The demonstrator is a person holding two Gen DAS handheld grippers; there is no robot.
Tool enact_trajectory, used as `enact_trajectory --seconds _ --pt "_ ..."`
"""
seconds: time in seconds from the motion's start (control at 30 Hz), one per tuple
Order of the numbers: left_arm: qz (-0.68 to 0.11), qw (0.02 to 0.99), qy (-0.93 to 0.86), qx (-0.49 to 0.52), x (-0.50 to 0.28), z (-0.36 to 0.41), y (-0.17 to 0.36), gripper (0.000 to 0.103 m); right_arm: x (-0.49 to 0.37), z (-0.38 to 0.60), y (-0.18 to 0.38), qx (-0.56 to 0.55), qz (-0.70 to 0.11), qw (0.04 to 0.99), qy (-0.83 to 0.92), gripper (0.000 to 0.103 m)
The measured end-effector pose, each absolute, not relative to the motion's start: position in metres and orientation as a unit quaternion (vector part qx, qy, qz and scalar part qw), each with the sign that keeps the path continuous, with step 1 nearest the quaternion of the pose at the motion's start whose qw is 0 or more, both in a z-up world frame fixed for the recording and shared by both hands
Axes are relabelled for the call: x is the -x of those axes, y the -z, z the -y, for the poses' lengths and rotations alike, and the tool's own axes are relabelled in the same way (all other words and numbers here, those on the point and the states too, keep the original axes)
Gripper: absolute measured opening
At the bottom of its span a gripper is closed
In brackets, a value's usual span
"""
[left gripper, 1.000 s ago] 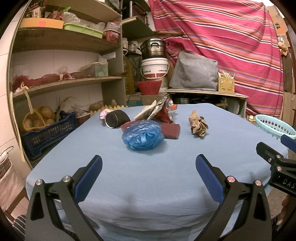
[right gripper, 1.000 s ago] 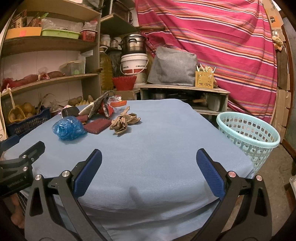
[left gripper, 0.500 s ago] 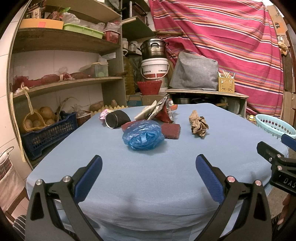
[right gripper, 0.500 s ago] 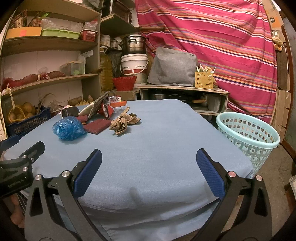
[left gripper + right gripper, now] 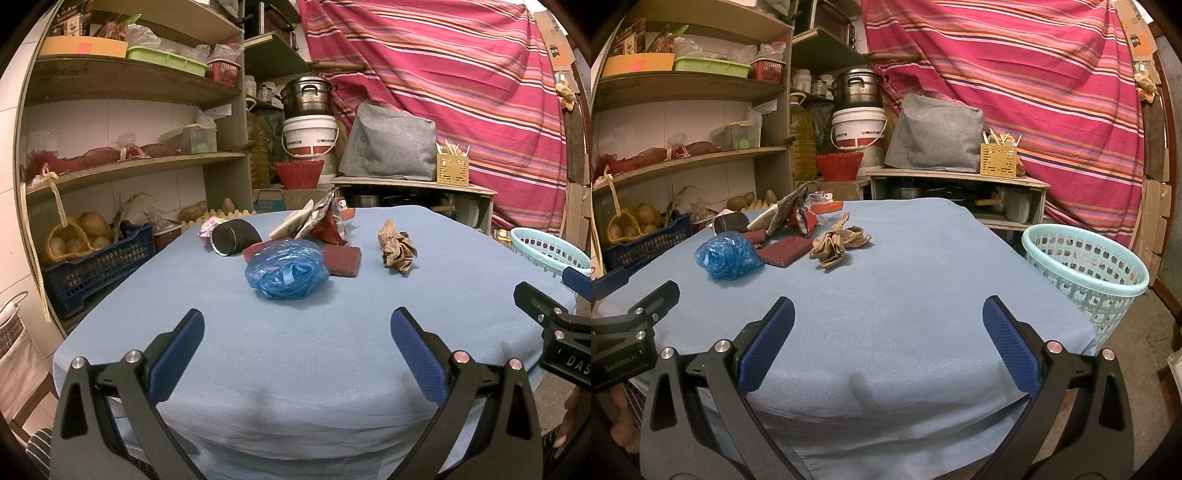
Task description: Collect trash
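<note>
Both grippers, left (image 5: 297, 334) and right (image 5: 888, 330), wide, empty, at table (image 5: 923, 295) near edge. Blue bag (image 5: 286, 269) mid-table: likely light, soft, slippery; best pinched at crumpled top. Basket (image 5: 1086, 271) off right edge.

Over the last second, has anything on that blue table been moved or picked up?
Nothing visibly changed. Both the left gripper and the right gripper hang with jaws open and empty at the table's near edge. The blue plastic bag, crumpled brown paper, black cup and basket lie where they were.
</note>
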State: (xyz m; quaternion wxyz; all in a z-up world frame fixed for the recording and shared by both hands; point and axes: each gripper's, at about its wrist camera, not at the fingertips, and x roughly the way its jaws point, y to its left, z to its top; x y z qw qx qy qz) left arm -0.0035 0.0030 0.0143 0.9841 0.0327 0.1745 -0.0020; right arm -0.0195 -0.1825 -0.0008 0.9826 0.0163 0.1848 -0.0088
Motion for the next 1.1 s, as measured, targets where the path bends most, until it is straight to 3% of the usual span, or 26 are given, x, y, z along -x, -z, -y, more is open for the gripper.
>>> enact_trajectory --seconds 0.87,1.1 --pt "-0.191 0.981 0.003 -0.041 -0.002 -0.010 -0.008 0.099 0.018 0.197 -0.008 -0.013 -0.170 0.984 0.044 0.099" --pt "-0.203 0.978 -0.017 -0.038 -0.038 -0.015 -0.027 0.099 -0.002 0.222 0.004 -0.055 -0.216 0.973 0.059 0.099"
